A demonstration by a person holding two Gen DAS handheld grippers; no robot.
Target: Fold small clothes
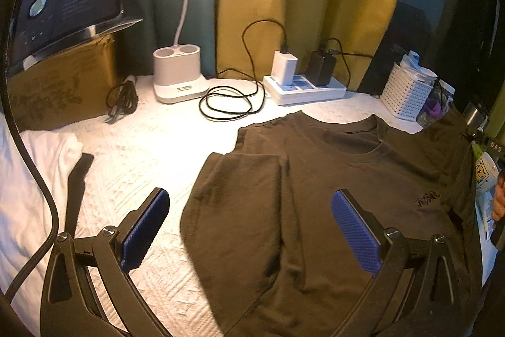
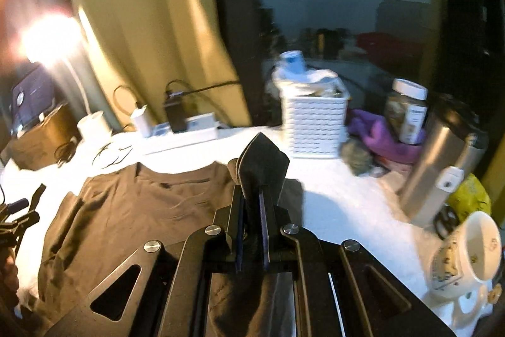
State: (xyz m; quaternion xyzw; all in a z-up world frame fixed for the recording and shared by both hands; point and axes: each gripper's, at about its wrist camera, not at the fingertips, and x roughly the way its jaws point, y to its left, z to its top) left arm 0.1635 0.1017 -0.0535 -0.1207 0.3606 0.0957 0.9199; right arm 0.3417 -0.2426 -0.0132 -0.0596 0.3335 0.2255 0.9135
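The brown t-shirt [image 1: 331, 179] was soft matt cloth, faintly fuzzy. Under it the desk [image 1: 142, 153] wore a white textured cover with a raised woven pattern. The left claw [image 1: 249, 229] had matt black plastic arms, shiny metal screws and ribbed blue rubbery pads [image 1: 355, 236]; the right claw [image 2: 252, 210] was the same make, pinching a fold of that cloth. Far off stood a smooth white plastic lamp base [image 1: 178, 75], a glossy power strip [image 1: 304, 87], a perforated white plastic basket [image 2: 315, 122], a brushed-steel flask [image 2: 442, 166], a glazed ceramic mug [image 2: 464, 255] and a rough cardboard box [image 1: 63, 81].
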